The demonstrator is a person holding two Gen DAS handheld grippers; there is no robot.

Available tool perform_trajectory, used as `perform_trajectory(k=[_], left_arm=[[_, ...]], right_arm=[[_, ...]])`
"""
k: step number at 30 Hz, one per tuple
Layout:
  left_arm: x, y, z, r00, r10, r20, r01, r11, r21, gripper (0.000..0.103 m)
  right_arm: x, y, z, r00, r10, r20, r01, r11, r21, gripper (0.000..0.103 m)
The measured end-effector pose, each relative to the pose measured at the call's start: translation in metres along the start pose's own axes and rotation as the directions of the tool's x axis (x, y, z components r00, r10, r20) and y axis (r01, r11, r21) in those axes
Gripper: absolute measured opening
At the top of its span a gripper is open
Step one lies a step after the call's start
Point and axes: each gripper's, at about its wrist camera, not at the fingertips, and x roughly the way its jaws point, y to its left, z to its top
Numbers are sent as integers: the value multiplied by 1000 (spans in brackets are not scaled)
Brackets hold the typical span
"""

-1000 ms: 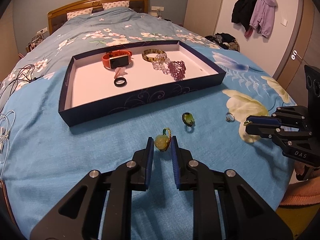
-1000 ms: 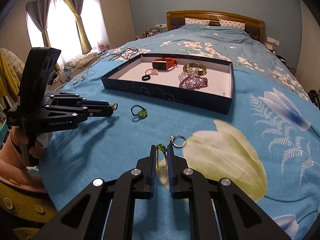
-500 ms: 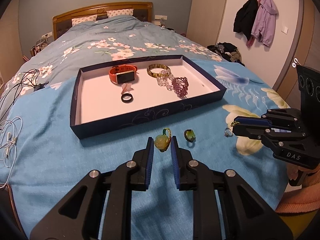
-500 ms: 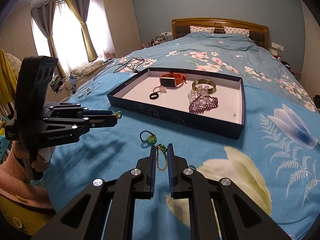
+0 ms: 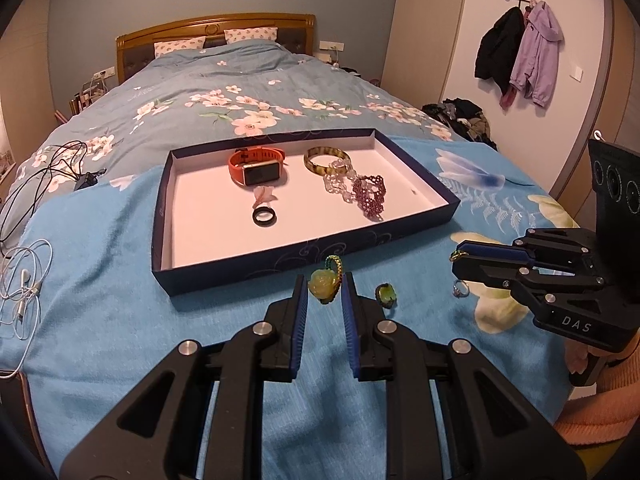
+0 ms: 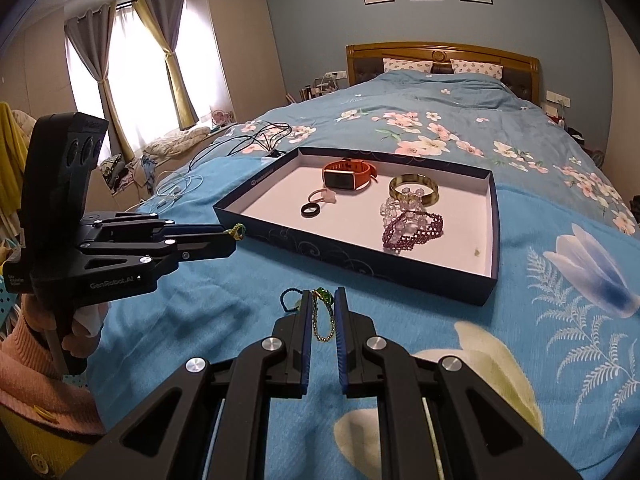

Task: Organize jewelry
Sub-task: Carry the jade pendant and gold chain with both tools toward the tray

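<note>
Nearest in the left wrist view, the left gripper [image 5: 324, 292] is pinched nearly closed on a yellow-green carved pendant [image 5: 322, 285], whose green-and-gold beaded loop sticks up above the pads. Just past its tips, at about one o'clock, a green-stone ring [image 5: 386, 294] lies on the blue blanket [image 5: 100, 288], and farther toward three o'clock a small silver ring [image 5: 460, 289] lies just under the right gripper's tips.

In the right wrist view the right gripper [image 6: 323, 298] is closed almost fully on a thin gold chain with a green bead [image 6: 322, 312] — the chain dangles in a loop between the pads.

Beyond both, at twelve o'clock, sits the dark blue tray [image 5: 240, 268] with a pale floor. Inside it, near to far: a black ring [image 5: 264, 216], a small pink ring [image 5: 264, 194], a purple beaded bracelet [image 5: 370, 196] touching a clear bead bracelet [image 5: 336, 180], an orange watch [image 5: 256, 164] and a tortoiseshell bangle [image 5: 320, 157].

At nine o'clock, white earphone cables [image 5: 24, 280] lie on the blanket's edge.
</note>
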Motion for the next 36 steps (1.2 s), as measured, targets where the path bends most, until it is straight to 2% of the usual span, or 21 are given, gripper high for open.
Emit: perform_trajectory(k=[36], left_arm=[[0,5,24,999,31,44,-31,1000,-4,18]], right_arm=[[7,-9,27,999,-16,40,16,1000,-11,9]])
